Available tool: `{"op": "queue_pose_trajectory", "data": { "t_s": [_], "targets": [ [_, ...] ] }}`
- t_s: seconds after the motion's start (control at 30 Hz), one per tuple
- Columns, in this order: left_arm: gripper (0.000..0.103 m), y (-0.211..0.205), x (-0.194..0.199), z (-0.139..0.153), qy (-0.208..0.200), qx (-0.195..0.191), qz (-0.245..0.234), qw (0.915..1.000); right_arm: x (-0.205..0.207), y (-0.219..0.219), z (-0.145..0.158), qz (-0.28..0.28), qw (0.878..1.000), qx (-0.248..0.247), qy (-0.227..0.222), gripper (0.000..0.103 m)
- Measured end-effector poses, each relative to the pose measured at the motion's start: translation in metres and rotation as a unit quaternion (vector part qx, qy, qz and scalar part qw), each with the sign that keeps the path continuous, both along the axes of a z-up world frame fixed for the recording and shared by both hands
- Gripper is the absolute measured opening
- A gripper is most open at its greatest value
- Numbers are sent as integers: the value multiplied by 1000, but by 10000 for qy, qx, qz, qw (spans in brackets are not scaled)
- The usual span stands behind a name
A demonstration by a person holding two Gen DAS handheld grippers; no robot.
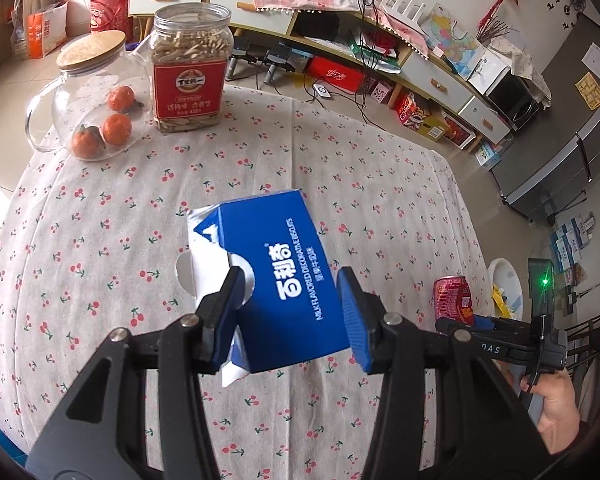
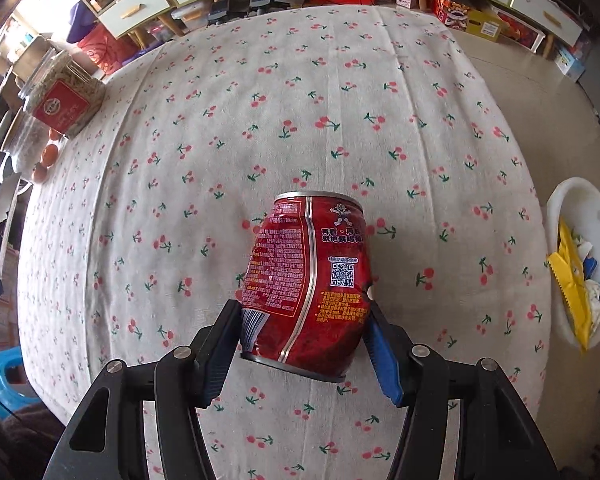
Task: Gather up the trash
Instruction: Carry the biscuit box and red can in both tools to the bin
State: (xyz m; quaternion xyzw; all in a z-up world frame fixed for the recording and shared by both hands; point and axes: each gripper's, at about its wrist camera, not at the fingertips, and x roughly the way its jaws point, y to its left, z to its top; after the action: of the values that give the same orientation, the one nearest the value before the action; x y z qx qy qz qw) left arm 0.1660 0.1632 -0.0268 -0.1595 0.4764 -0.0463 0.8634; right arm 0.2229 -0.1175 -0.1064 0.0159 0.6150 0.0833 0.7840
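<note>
Trash in hand: the blue cardboard biscuit box is pinched in the left gripper above the cherry-print tablecloth; the dented red drink can is clamped in the right gripper over the same cloth; beyond the cloth's right edge a white plastic basin holds yellow wrappers; at its far left a glass jug holds oranges, beside a clear plastic snack jar.
</note>
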Motion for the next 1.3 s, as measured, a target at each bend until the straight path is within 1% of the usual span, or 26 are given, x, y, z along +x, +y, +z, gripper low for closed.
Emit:
{"op": "queue_pose_trajectory", "data": {
  "t_s": [0.13,0.3,0.53,0.63,0.8,0.93,1.03,1.13,1.23,1.3],
  "targets": [
    [49,-3,-2,1,-21,30,-32,10000,-2,5,-5,43,10000,-20,-52,60],
    [49,-15,-1,1,-7,55,-106,9999,-7,6,-2,85,9998,-169,-107,60],
    [49,-43,2,1,-45,200,-322,9993,-18,-24,26,-101,9993,128,-349,59],
    [49,-61,4,-3,-23,337,-533,9980,-25,-41,40,-153,9983,308,-477,59],
    [49,-86,5,-7,-10,406,-780,9961,-33,-68,60,-262,9953,629,-694,59],
    [49,-103,10,-5,-39,384,-968,9946,-36,-102,67,-567,9906,887,-876,59],
    [49,-120,17,-2,-94,426,-1081,9932,-38,-140,69,-917,9849,1072,-1002,59],
    [49,-140,26,2,-154,426,-1191,9918,-38,-177,75,-1257,9795,1150,-1074,59],
    [49,-165,31,3,-193,314,-1342,9903,-36,-216,81,-1573,9736,1106,-1229,59],
    [49,-186,35,2,-205,320,-1490,9881,-36,-243,78,-1841,9699,1007,-1232,59]
  ]
}}
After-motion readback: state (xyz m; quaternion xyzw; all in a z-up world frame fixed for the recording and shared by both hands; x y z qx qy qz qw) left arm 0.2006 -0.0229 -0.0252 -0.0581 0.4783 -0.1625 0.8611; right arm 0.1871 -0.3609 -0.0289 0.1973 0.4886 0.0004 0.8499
